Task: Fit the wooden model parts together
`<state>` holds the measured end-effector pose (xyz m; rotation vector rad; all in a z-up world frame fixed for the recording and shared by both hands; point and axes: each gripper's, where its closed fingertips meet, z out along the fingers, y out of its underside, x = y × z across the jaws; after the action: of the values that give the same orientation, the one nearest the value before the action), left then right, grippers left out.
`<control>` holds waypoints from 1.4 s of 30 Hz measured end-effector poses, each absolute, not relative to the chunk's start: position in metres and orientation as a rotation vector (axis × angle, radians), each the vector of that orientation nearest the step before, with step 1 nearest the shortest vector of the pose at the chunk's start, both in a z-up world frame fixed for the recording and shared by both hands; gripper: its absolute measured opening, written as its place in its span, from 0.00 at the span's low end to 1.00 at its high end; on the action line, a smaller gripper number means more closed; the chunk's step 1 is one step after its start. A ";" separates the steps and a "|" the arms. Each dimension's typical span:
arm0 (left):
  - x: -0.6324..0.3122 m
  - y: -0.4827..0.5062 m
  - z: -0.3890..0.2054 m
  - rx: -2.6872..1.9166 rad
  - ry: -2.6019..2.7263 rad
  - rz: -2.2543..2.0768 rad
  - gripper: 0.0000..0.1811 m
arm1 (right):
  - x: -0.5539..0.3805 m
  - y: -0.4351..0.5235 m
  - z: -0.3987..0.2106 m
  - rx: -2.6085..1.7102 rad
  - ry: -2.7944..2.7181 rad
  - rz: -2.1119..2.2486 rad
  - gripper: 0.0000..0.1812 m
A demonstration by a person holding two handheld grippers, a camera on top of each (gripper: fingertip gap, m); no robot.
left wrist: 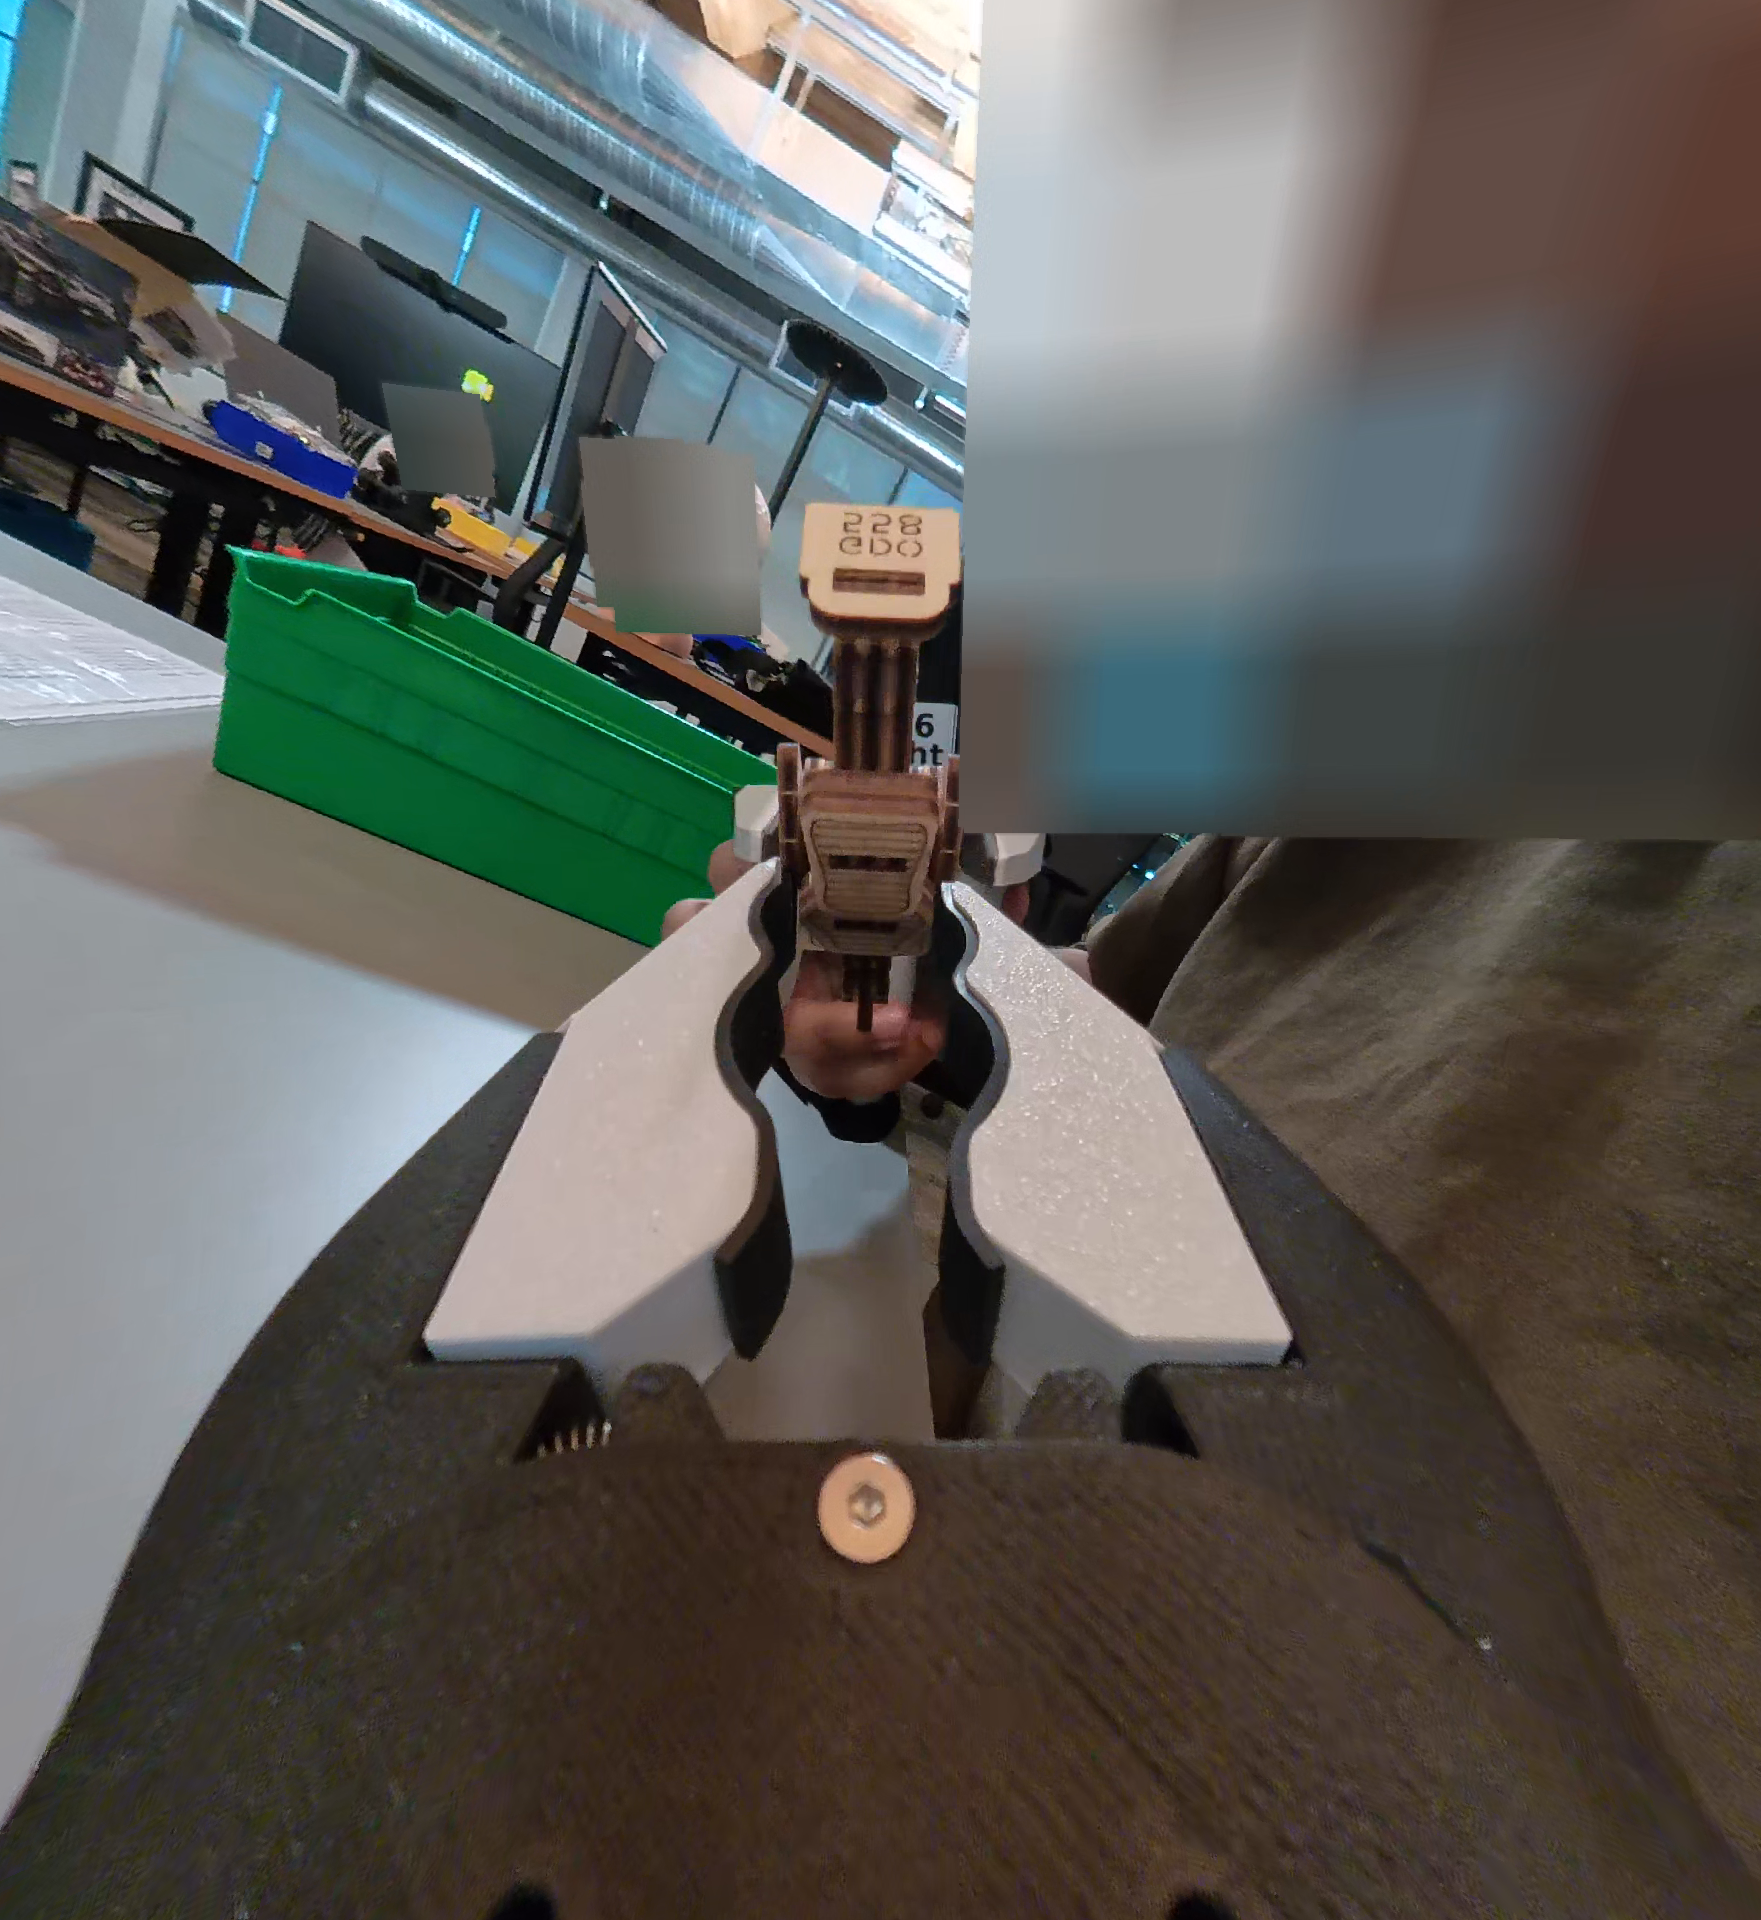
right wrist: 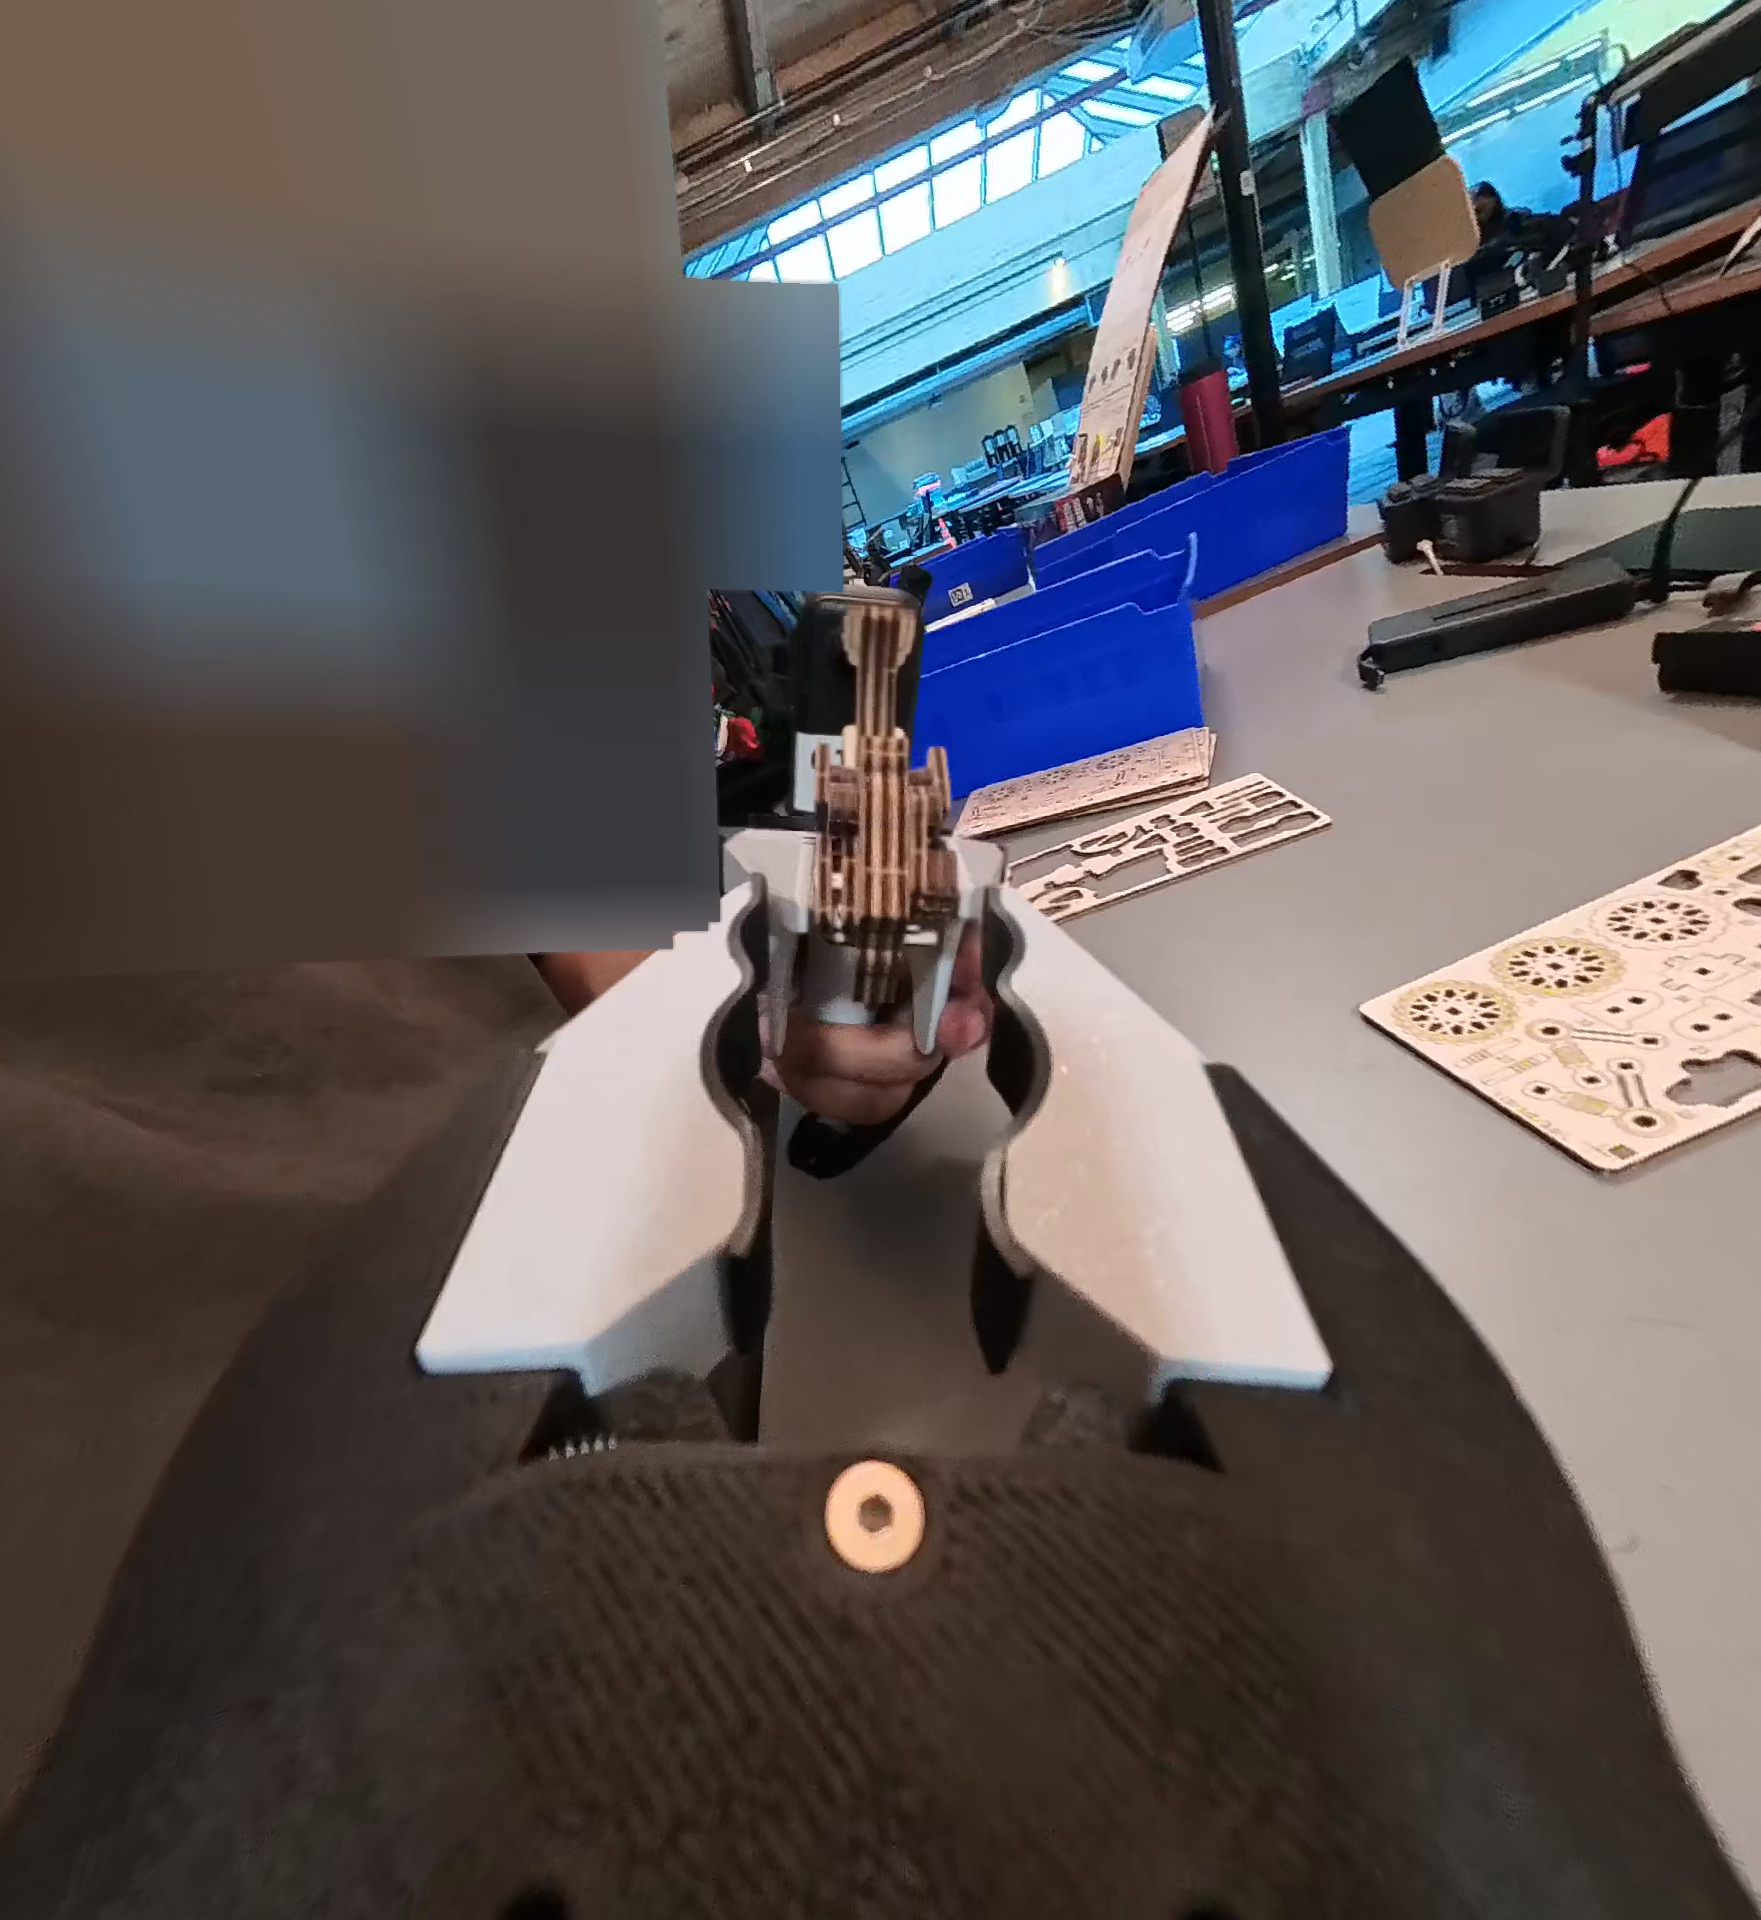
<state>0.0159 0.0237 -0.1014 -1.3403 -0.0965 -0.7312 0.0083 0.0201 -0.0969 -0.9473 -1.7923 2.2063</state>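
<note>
Left hand-held gripper [left wrist: 863, 914] clamps wooden model [left wrist: 868, 831] at lower block, raised above table [left wrist: 232, 1039]; right hand-held gripper [right wrist: 871, 914] closes on same model [right wrist: 881, 831] from opposite side. We judge: keep grips square, press along slot axis, avoid twisting thin neck.

Wooden model [left wrist: 868, 862] base apparently jaw-hidden

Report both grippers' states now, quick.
Left gripper: closed on the wooden model, held upright above the table.
Right gripper: closed on the same wooden model from the opposite side.
</note>
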 end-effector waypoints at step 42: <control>0.015 0.019 -0.097 -1.346 -0.031 -0.574 0.15 | 0.015 0.020 -0.098 -0.776 -1.892 2.105 0.13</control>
<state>0.0151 0.0191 -0.0969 -1.3459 -0.0312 -0.5741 0.0150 0.0198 -0.0975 -0.7756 -1.8922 2.1055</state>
